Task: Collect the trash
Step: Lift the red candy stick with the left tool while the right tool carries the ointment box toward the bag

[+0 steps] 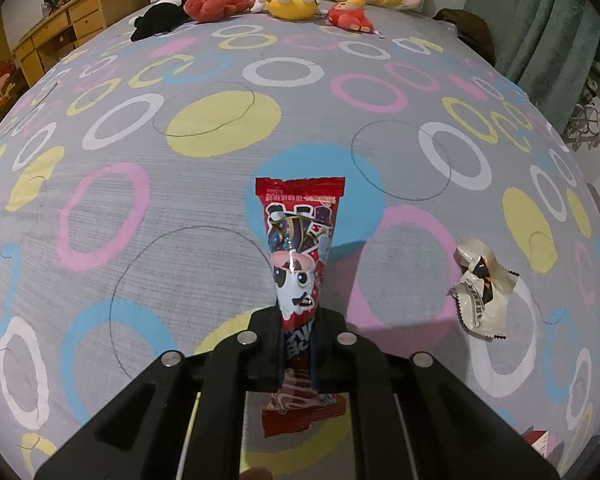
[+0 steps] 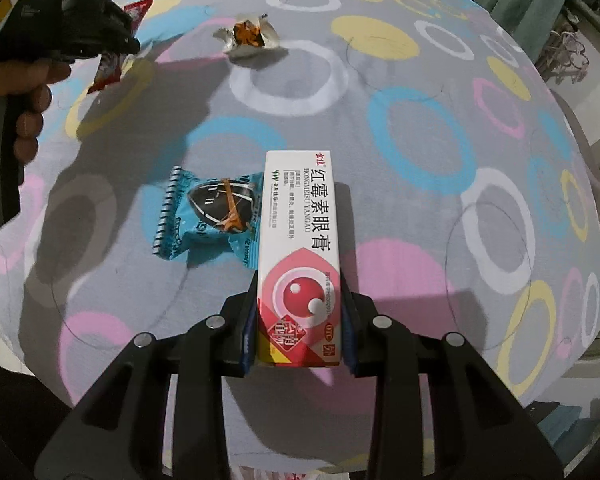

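Observation:
My left gripper (image 1: 297, 344) is shut on a long red candy wrapper (image 1: 298, 240) that sticks out forward above the bed. A crumpled white wrapper (image 1: 480, 292) lies on the bedspread to its right. My right gripper (image 2: 299, 332) is shut on a white and red ointment box (image 2: 300, 248), held above the bed. A blue snack wrapper (image 2: 208, 212) lies just left of the box. The crumpled white wrapper (image 2: 248, 36) also shows farther off in the right wrist view. The left gripper (image 2: 80, 28) with its red wrapper is at that view's upper left.
The bedspread (image 1: 204, 216) is grey with coloured rings. Several plush toys (image 1: 288, 0) line the far end. A wooden dresser (image 1: 72, 20) stands at the far left and a green curtain (image 1: 540, 20) at the right. A small red packet corner (image 1: 536, 440) lies at the lower right.

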{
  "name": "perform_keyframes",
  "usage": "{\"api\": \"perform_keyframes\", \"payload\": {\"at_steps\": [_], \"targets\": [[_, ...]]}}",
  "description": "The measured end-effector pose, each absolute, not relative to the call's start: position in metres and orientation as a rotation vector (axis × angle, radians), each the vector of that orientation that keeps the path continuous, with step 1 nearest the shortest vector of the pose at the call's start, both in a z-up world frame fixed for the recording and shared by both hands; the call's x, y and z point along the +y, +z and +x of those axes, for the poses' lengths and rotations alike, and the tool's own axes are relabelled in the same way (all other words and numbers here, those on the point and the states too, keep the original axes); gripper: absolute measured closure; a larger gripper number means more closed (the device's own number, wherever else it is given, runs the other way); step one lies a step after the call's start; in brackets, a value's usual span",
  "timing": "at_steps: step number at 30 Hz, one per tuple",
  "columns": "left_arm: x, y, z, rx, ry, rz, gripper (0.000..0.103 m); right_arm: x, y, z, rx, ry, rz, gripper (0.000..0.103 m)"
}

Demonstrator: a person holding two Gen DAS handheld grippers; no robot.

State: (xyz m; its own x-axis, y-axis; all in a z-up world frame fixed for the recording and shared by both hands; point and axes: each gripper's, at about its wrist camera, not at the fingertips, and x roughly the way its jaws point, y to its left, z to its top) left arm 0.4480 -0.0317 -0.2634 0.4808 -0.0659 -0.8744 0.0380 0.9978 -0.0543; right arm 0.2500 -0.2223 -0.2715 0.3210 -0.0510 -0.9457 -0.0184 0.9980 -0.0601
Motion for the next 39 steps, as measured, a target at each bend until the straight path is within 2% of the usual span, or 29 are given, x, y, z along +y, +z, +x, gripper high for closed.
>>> {"api": "perform_keyframes", "payload": {"at_steps": [13,23,30,39], "targets": [[-0.034,-0.26,0.443,1.073,-0.075,-0.015,0.094,-0.228,-0.276,0.254,1.251,-0.058,-0.041,0.067],[-0.031,-0.253,0.438,1.061,-0.077,-0.016,0.094,-0.228,-0.272,0.245,1.241,-0.065,-0.057,0.071],[-0.028,-0.237,0.418,1.041,-0.091,-0.021,0.094,-0.231,-0.256,0.224,1.227,-0.076,-0.066,0.071],[-0.017,-0.205,0.37,0.996,-0.116,-0.033,0.094,-0.234,-0.21,0.188,1.146,-0.081,-0.058,0.071]]}}
